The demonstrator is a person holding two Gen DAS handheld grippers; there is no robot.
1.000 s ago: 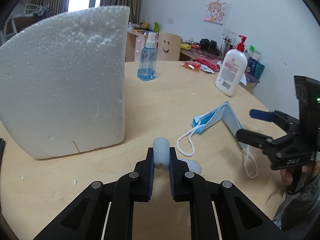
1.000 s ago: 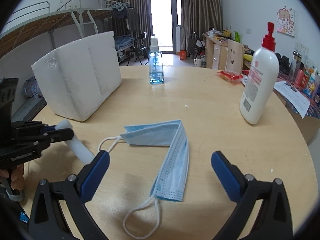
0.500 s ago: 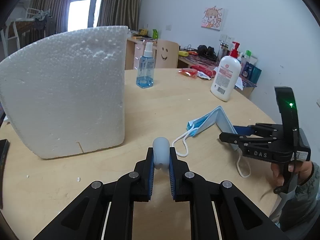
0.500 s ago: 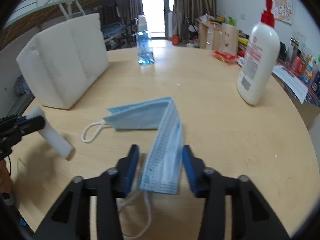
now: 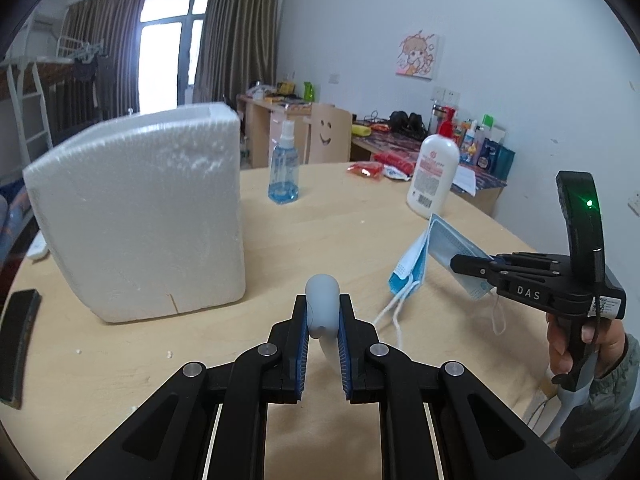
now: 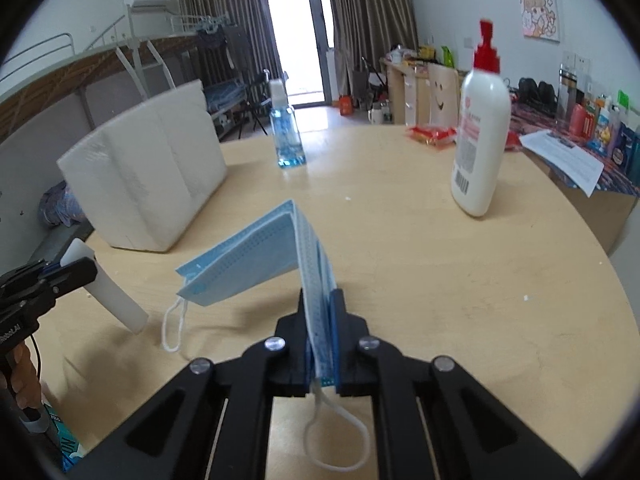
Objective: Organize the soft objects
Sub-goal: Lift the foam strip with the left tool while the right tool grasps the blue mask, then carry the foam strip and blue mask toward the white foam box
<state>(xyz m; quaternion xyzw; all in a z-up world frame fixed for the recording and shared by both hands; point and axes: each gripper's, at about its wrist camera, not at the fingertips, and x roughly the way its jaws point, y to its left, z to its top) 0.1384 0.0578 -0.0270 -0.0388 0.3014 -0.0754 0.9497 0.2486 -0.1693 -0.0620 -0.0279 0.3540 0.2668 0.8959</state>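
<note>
Beside the white foam box (image 5: 136, 216) on the round table (image 6: 400, 220), my left gripper (image 5: 322, 322) is clamped on a pale soft tube (image 5: 322, 304). My right gripper (image 6: 320, 332) has just been closing and now pinches the folded blue face mask (image 6: 248, 260), lifted right of the box, loops dangling.

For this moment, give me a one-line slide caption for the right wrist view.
Right gripper, jaws just closed, pinches a folded blue face mask above the wooden table.
</note>
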